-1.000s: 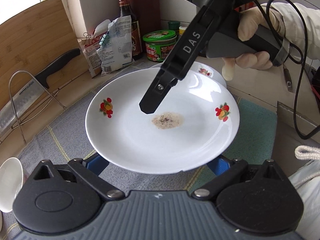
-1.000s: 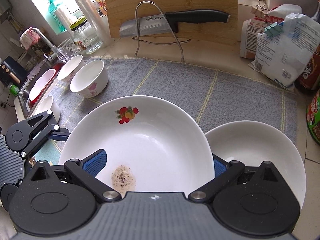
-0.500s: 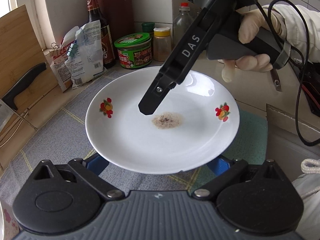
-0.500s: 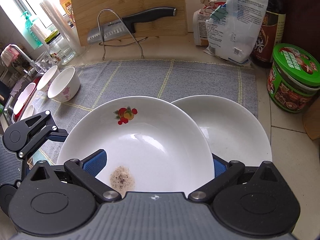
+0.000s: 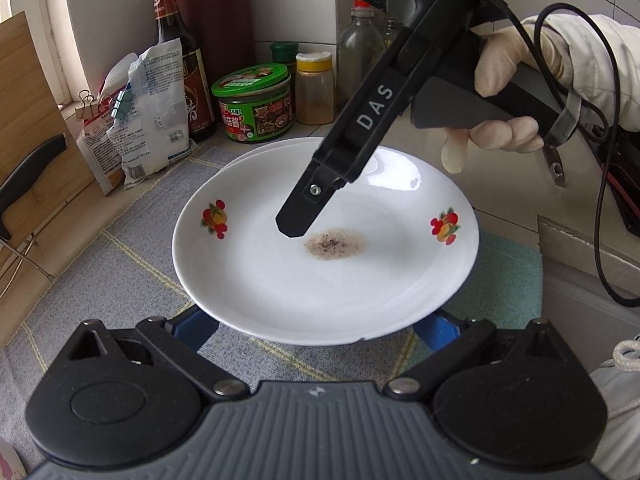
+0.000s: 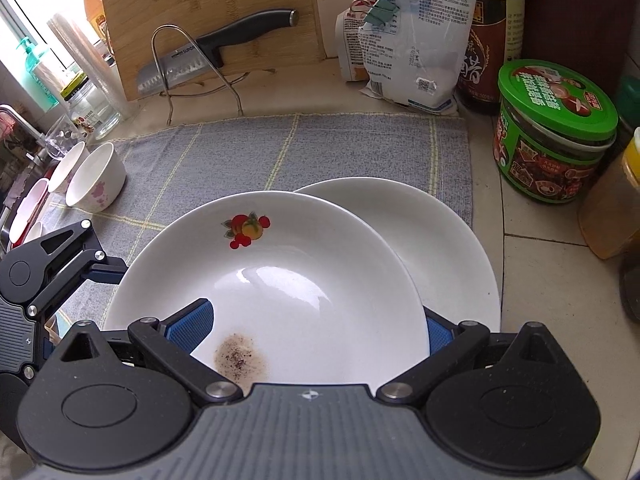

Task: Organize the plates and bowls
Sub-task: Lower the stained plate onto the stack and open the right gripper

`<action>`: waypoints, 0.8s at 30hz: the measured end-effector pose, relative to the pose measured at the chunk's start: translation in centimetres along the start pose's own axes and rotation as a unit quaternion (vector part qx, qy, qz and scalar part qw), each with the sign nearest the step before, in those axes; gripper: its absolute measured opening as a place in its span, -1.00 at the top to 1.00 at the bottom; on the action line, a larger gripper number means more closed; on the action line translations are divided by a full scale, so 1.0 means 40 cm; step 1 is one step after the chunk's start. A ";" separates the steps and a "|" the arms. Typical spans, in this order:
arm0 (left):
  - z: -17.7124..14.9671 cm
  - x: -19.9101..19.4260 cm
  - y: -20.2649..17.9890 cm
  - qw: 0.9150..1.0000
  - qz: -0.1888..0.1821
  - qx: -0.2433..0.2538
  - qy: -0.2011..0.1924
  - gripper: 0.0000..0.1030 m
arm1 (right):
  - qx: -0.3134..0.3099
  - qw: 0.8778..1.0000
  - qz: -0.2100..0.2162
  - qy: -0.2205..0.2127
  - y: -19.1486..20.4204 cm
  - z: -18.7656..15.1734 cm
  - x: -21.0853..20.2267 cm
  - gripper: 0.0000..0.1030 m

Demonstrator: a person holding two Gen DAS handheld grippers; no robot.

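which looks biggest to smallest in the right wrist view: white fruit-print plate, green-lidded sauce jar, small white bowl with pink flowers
1. White fruit-print plate, though it sits nearest the camera.
2. Green-lidded sauce jar.
3. Small white bowl with pink flowers, farther off, so its true size against the jar is unsure.

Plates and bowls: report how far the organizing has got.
Done: no plates stacked yet. In hand: the stained white fruit-print plate, carried by the right gripper and left gripper partly over the plain white plate on the grey mat. Left: set it down, then gather the white bowls.
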State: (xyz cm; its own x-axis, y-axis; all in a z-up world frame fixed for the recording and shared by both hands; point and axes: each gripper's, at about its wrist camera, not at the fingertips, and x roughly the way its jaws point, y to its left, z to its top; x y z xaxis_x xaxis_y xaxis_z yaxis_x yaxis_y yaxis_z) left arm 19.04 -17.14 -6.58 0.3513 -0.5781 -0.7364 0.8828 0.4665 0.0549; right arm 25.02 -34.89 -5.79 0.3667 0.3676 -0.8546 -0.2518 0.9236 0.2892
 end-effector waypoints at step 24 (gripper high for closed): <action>0.010 0.046 0.027 1.000 0.005 0.010 -0.002 -0.97 | 0.020 1.000 -0.018 0.009 -0.046 -0.001 0.006 -1.00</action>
State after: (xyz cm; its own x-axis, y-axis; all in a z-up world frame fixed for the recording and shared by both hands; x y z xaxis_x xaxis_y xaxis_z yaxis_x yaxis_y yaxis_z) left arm 20.76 -17.96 -7.62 0.3620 -0.5760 -0.7329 0.8849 0.4595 0.0760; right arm 25.52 -36.52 -6.55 0.3580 0.3329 -0.8724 -0.2033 0.9396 0.2752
